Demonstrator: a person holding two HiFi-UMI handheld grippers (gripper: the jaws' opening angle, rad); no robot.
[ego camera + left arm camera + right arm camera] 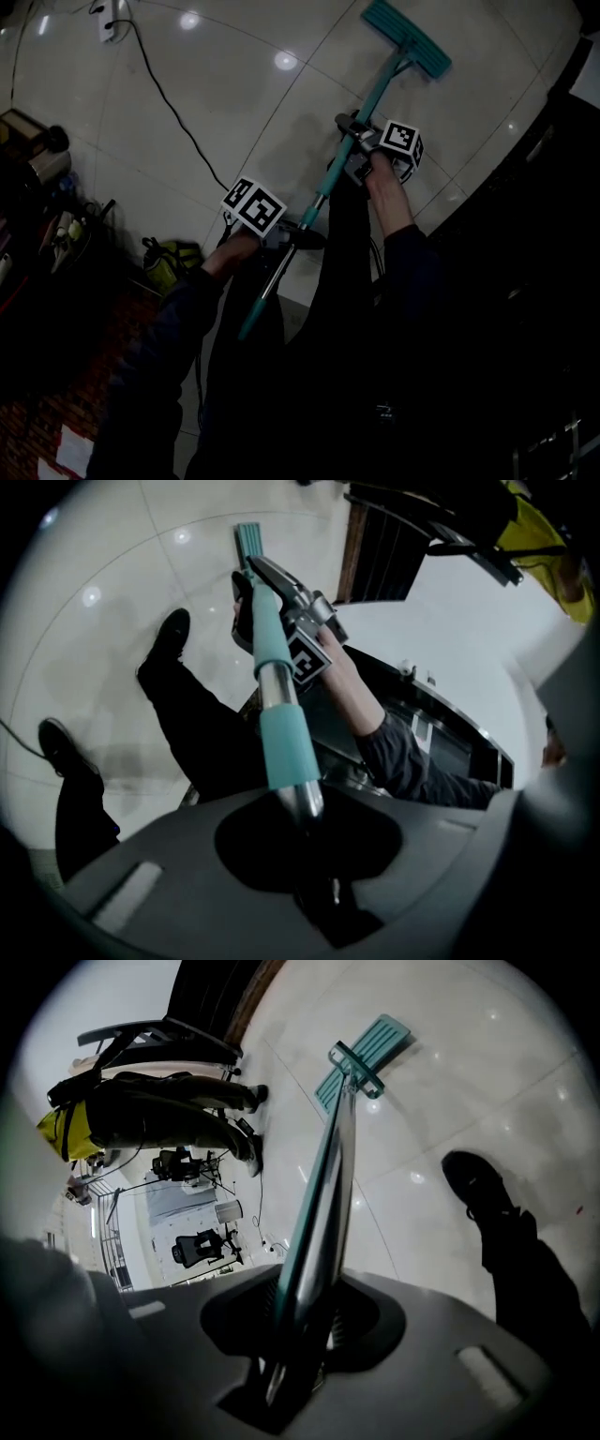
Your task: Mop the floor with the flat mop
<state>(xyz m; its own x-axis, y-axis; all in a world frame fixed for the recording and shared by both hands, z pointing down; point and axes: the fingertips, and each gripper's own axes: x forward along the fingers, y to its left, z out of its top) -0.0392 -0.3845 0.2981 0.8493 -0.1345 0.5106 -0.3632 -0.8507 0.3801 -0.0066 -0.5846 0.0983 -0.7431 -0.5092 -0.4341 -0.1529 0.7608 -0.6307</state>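
A teal flat mop lies with its head (407, 37) flat on the white tiled floor, far ahead of me. Its handle (330, 183) slants back toward my body. My right gripper (361, 142) is shut on the metal handle, higher up toward the head. My left gripper (298, 234) is shut on the handle nearer its end, just below the teal sleeve (281, 738). In the right gripper view the handle (323, 1194) runs out to the mop head (362, 1057). The left gripper view shows the right gripper (300, 607) up the pole.
A black cable (169, 103) runs across the tiles to a power strip (110, 19) at the far left. A yellow-green bag (171, 261) sits by dark clutter at the left. A dark counter (525, 216) borders the right side. My shoes (169, 639) stand on the floor.
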